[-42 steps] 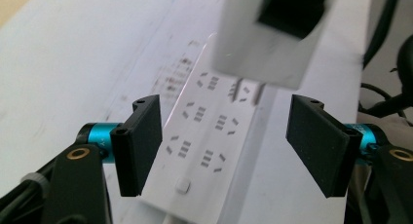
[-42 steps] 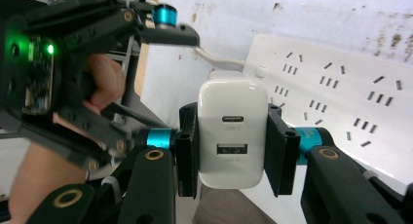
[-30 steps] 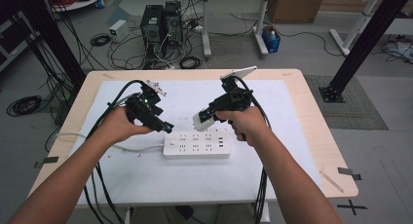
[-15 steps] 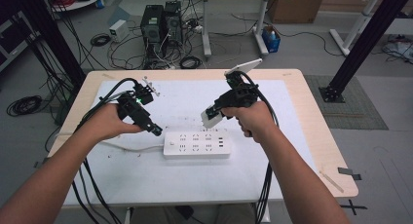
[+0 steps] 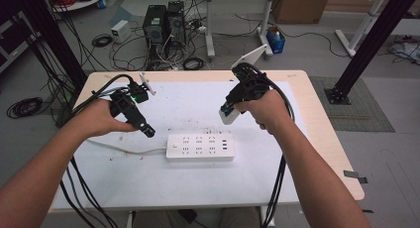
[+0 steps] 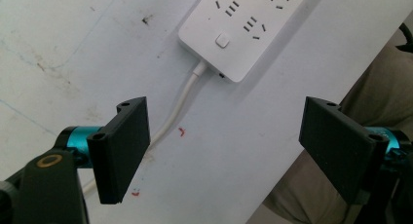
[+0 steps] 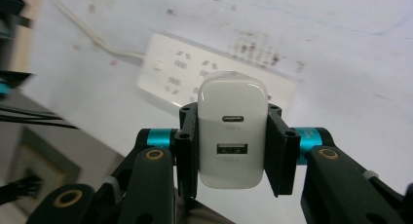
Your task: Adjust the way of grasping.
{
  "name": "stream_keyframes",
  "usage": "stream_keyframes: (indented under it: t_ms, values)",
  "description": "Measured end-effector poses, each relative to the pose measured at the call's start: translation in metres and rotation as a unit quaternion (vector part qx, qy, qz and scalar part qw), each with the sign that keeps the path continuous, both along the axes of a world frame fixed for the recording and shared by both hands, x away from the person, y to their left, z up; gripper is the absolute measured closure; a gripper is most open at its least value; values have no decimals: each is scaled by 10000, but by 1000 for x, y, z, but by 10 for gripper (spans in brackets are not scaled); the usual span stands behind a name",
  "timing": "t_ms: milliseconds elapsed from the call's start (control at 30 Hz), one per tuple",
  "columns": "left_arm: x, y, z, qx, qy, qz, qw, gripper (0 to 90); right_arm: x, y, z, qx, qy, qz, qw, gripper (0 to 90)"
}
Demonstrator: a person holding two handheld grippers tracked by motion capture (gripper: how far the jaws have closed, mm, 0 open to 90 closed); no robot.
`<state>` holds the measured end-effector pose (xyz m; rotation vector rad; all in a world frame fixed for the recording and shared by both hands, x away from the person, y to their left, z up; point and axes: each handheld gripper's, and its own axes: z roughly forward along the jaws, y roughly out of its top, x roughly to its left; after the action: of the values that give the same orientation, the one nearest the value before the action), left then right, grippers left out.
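High view: your right hand-held gripper clamps a white charger above the counter, just beyond the power strip; your left hand-held gripper hangs with jaws apart beside its cord.

Your power strip lies flat near the middle of the desk, toward the near edge, its cord trailing off to the left edge. Between the strip and the far edge you have open surface. Your left tongs, spread wide, hang over the cord; your right tongs, clamping the charger, hang above the strip's right end.
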<state>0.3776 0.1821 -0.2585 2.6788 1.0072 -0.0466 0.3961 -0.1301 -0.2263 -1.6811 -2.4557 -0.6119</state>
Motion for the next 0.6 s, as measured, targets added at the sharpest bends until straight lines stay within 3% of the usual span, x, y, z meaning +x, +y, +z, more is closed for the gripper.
stream_keyframes:
  t_ms: [33,100,133,300,333,600]
  values:
    - [0,1,0,21,1,26,10000,190,2,1,1,-196,-10,18,9998,624]
    - [0,1,0,66,24,17,10000,190,2,2,1,-299,-27,35,9995,624]
    - [-1,1,0,68,55,34,10000,190,3,4,1,-522,-73,84,9986,624]
    - [-1,0,3,162,91,-37,9998,190,3,10,2,-830,-131,188,9963,624]
    - [-1,0,3,172,108,-23,9998,190,3,14,2,-1023,-155,195,9944,624]
    - [-2,-2,3,306,199,-86,9993,190,3,21,-3,-1270,-75,359,9912,624]
